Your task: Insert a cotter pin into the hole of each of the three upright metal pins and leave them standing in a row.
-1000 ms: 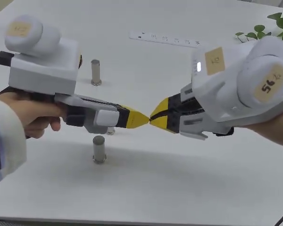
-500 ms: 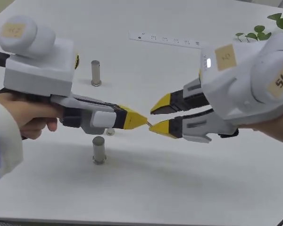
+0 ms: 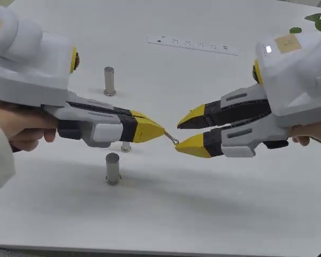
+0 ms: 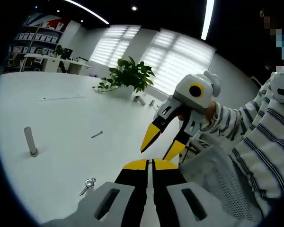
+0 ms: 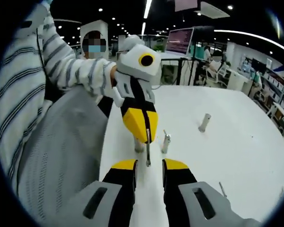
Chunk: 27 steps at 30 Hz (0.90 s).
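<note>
Right gripper (image 3: 178, 136) now back off left gripper (image 3: 161, 131), yellow tips spread — left's tips tight on thin wire cotter pin (image 3: 172, 140).

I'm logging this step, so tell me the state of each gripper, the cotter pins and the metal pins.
left gripper: shut on the cotter pin
right gripper: open, jaws either side of the pin's free end
cotter pin: held in the air by one end
far metal pin: upright
middle metal pin: upright, partly hidden behind the left gripper
near metal pin: upright
spare cotter pin: lying flat on the table
</note>
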### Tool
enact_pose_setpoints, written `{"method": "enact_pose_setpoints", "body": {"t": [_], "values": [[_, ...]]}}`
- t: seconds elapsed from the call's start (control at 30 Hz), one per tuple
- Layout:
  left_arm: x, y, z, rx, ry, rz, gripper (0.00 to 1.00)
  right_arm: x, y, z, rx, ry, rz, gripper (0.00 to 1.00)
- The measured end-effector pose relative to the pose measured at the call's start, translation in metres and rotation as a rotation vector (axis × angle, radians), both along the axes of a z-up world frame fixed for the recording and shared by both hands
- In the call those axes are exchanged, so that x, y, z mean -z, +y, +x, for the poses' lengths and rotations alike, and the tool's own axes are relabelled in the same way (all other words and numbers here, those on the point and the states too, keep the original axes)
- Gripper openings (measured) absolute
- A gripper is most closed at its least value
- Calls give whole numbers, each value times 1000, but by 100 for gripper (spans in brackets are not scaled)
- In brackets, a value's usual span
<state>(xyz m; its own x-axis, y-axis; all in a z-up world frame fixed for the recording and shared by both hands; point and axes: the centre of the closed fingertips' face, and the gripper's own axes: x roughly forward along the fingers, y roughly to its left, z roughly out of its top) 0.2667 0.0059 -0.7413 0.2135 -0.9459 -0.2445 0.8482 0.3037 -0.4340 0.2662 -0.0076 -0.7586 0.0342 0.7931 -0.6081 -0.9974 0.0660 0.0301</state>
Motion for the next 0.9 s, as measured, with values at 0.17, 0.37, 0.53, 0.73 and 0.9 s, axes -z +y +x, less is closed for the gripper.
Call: {"method": "enact_pose_setpoints", "body": {"t": [0.17,0.37,0.53,0.73,0.9], "values": [[-6,-3,-9,42,-49,-18,0,2,2,-5,-7,51,21,17],[-7,-6,-11,56,-60,-19,0,8,3,-14,-43,80,8,10],[-6,-7,-15,68,-63,-8,0,7,3,-16,-51,86,12,7],[-6,-6,-15,83,-79,1,1,5,3,-18,-59,99,16,7],[-3,-7,-25,131,-135,30,1,5,3,-26,-95,115,-2,6]]}}
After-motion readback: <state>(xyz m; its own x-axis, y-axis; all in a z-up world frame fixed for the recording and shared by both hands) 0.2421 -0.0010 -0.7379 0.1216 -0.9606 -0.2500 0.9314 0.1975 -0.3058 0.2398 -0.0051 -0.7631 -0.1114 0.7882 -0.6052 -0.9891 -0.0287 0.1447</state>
